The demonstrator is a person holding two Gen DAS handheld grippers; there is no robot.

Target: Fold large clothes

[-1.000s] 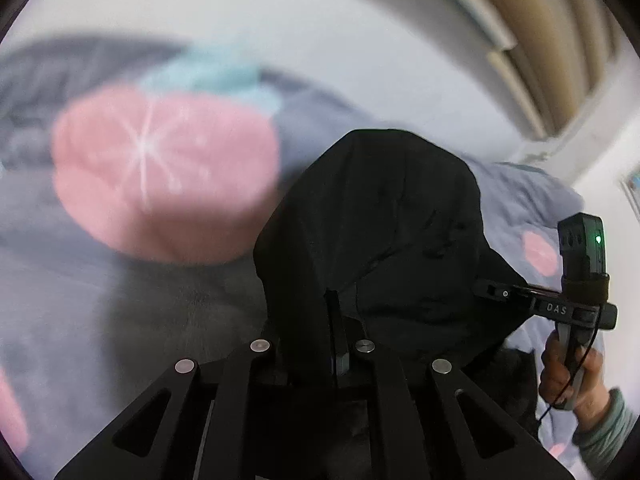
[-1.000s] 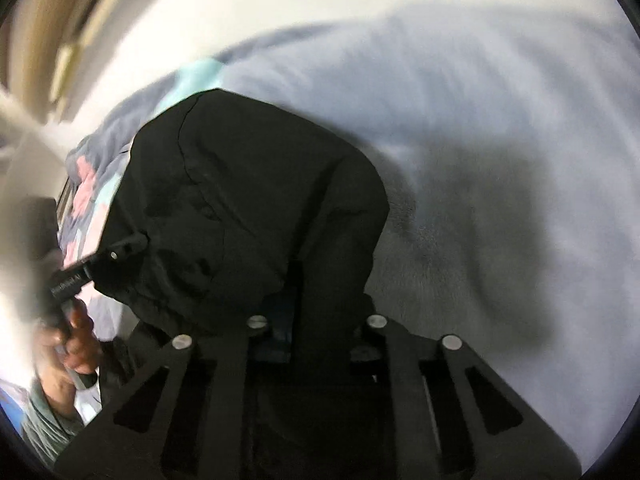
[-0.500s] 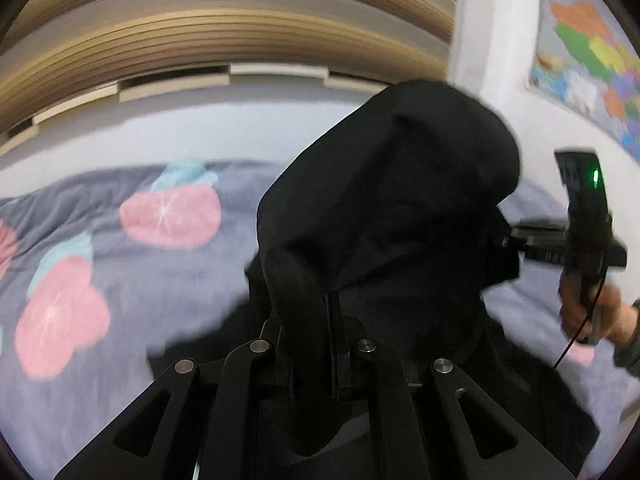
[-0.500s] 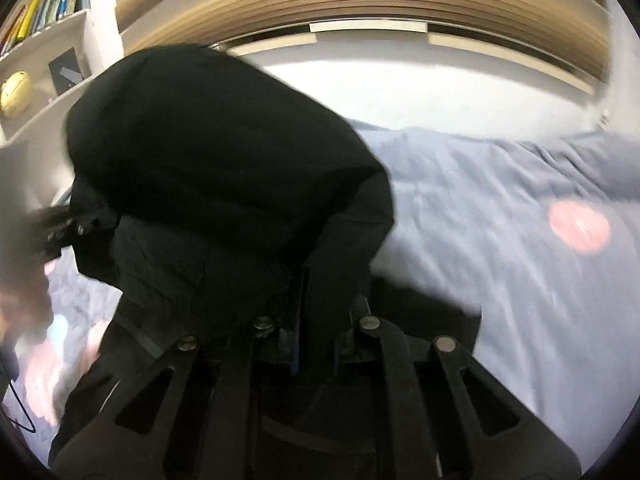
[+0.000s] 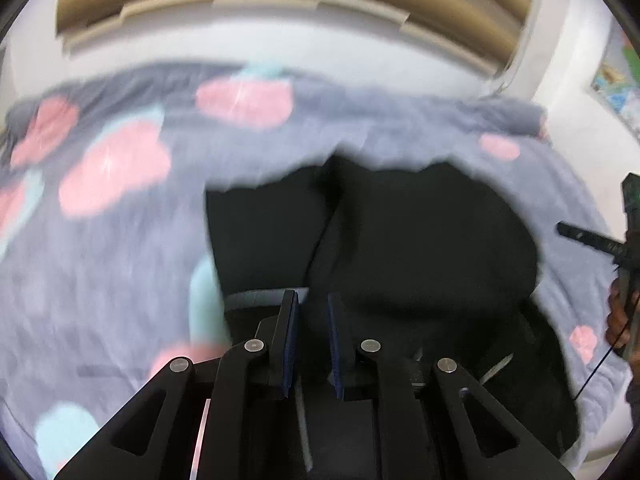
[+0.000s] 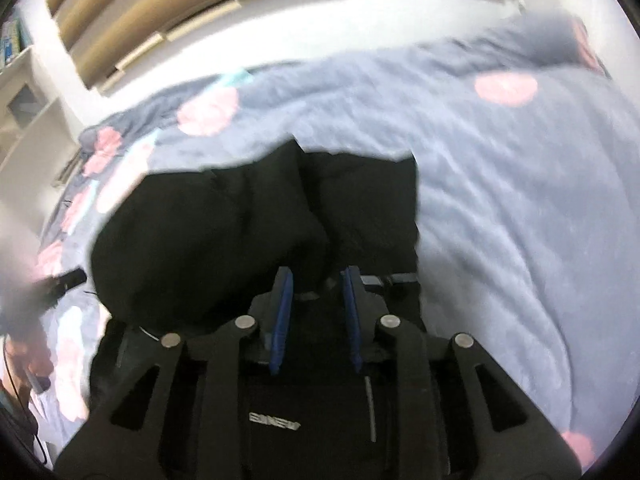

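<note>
- Fold thrown over: black garment (image 5: 420,240) lies doubled on the bed's blanket (image 5: 120,272).
- Left tongs (image 5: 312,316) slightly parted, empty; right tongs (image 6: 316,292) just opened, nothing between.
- Next: regrip an edge, fold again.

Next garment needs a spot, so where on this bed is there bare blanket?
Free: grey blanket right of the black garment, toward the bed's edge, and the fruit-print stretch on its left. The strip between garment and white headboard is narrow. The middle is crowded.
</note>
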